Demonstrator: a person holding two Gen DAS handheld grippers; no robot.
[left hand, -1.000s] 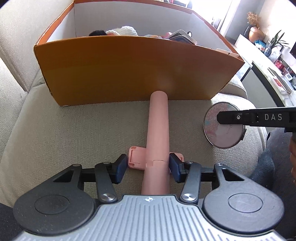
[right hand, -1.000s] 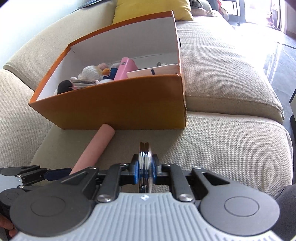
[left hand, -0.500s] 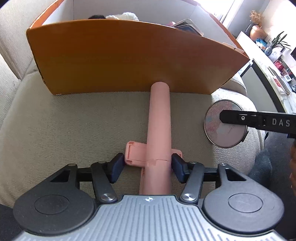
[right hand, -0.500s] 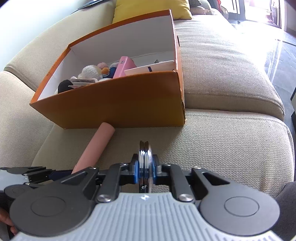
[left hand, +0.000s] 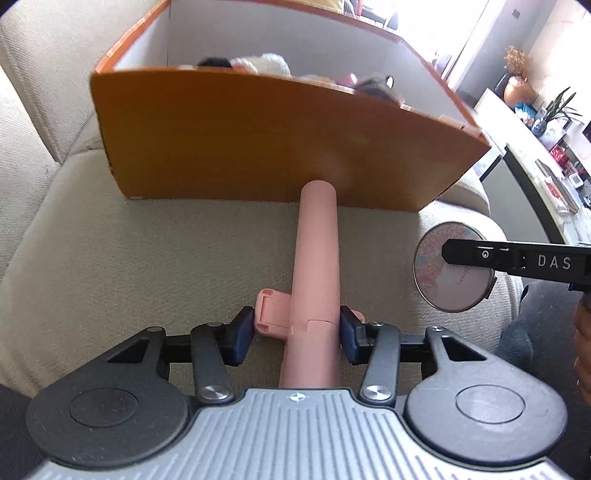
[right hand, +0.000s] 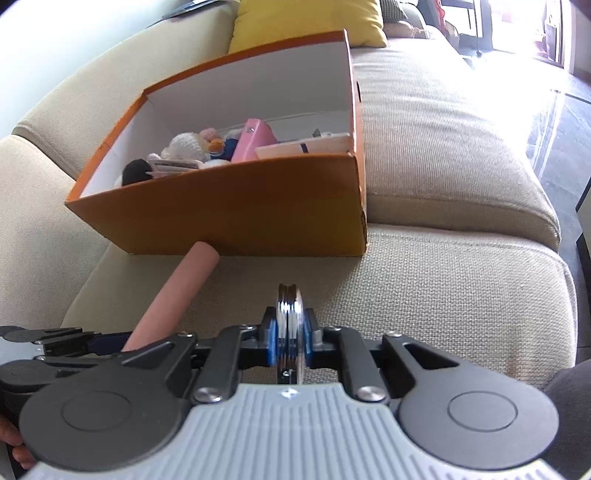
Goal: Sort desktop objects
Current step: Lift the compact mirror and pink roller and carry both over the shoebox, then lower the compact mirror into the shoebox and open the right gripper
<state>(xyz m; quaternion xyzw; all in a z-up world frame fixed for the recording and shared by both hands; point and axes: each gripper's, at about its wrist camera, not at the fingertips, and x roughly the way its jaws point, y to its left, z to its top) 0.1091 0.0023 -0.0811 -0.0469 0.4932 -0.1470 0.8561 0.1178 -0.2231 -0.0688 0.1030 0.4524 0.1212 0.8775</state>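
My left gripper is shut on a pink stick-shaped handle with a folding pink clip at its base; the stick points at the orange box. It also shows in the right wrist view. My right gripper is shut on a round compact mirror, held edge-on; in the left wrist view the mirror shows its patterned face. The orange box stands on the sofa and holds plush toys, a pink item and cards.
The beige sofa seat lies under both grippers. A yellow cushion sits behind the box. A white counter with plants and small items stands at the right. The sofa back rises at the left.
Both grippers have lifted a little with their loads; more of the box's inside shows now. Both grips are unchanged.
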